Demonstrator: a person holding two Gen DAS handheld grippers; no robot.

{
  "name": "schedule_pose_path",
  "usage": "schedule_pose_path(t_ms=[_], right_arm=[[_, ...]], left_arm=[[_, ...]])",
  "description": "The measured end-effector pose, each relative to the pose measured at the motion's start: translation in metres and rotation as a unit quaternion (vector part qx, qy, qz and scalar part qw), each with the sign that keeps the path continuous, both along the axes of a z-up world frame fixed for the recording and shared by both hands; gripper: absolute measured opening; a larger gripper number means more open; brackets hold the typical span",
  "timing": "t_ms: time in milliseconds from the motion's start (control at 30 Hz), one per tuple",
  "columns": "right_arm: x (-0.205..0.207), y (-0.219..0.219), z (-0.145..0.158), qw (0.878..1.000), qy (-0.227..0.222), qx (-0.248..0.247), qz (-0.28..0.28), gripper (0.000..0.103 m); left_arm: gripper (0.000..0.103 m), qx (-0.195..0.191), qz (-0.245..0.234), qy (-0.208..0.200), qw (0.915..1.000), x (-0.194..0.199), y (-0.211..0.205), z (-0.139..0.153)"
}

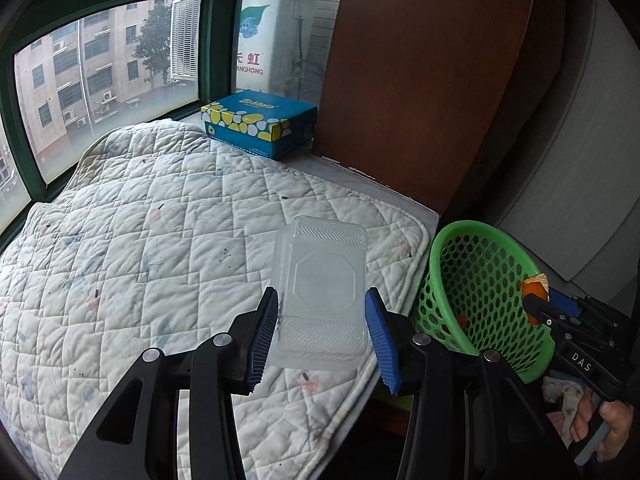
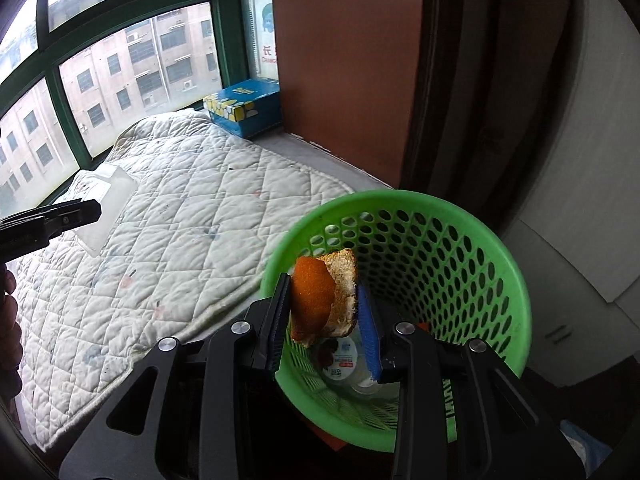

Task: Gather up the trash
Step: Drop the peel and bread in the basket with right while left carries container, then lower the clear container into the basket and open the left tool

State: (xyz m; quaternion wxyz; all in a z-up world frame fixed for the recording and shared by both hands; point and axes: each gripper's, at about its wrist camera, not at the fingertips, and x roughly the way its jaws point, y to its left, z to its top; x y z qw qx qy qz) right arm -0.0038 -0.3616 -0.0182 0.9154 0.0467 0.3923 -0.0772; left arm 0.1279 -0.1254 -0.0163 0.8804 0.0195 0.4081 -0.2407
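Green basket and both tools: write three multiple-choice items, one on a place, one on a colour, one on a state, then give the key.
1. Where is the orange peel?
A. on the quilt
B. between the right tool's fingers, over the green basket
C. on the blue box

2. What colour is the box by the window?
A. red with stripes
B. plain black
C. blue with yellow and white spots

3. What is the left tool doing?
A. gripping a clear plastic container
B. hanging open with nothing in it
C. gripping a bottle

Key: 1 B, the right tool pinches the peel above the basket mouth. 2 C, the spotted print shows. 3 A, both pads press the container's sides.
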Motion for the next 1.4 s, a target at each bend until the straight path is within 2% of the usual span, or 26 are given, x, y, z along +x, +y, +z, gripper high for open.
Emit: schedule_pose_path(t_ms=[233,300,333,467,567,700,1133,1400], right_arm=[[-0.012,-0.027,-0.006,0.999,0.006,0.009,-0.031,0.037],[-0.015,-0.032,-0.008,0.999,0.005,0.013,-0.035,0.050],[-0.017,-0.034,-0.008,0.999,0.005,0.012,-0.037,0.053],[-0.026,-0.040,-0.005,0.999,0.002,0.010,-0.043,0.056],[-0.036,-0.045,-0.003,0.999,-0.001,0.009,-0.050,0.065],[-0.046,-0.051,-0.002,0.998,-0.003,0.011,-0.060,0.070],[-0.082,-0.058,0.003,0.996,-0.018,0.018,-0.080,0.076],[-0.096,-0.059,-0.001,0.996,-0.019,0.000,-0.092,0.079]], left_arm=[[0.043,0.000,-0.028,-0.006,0.9996,-0.007,-0.031,0.008],[0.043,0.000,-0.037,-0.007,0.9993,-0.009,-0.040,0.011],[0.043,0.000,-0.040,-0.008,0.9992,-0.010,-0.044,0.011],[0.043,0.001,-0.055,-0.010,0.9984,-0.014,-0.060,0.015],[0.043,0.001,-0.066,-0.012,0.9977,-0.017,-0.071,0.018],[0.043,0.002,-0.084,-0.012,0.9964,-0.021,-0.088,0.019],[0.044,0.012,-0.142,-0.001,0.9898,-0.041,-0.150,0.011],[0.044,0.011,-0.171,0.014,0.9851,-0.049,-0.183,0.003]])
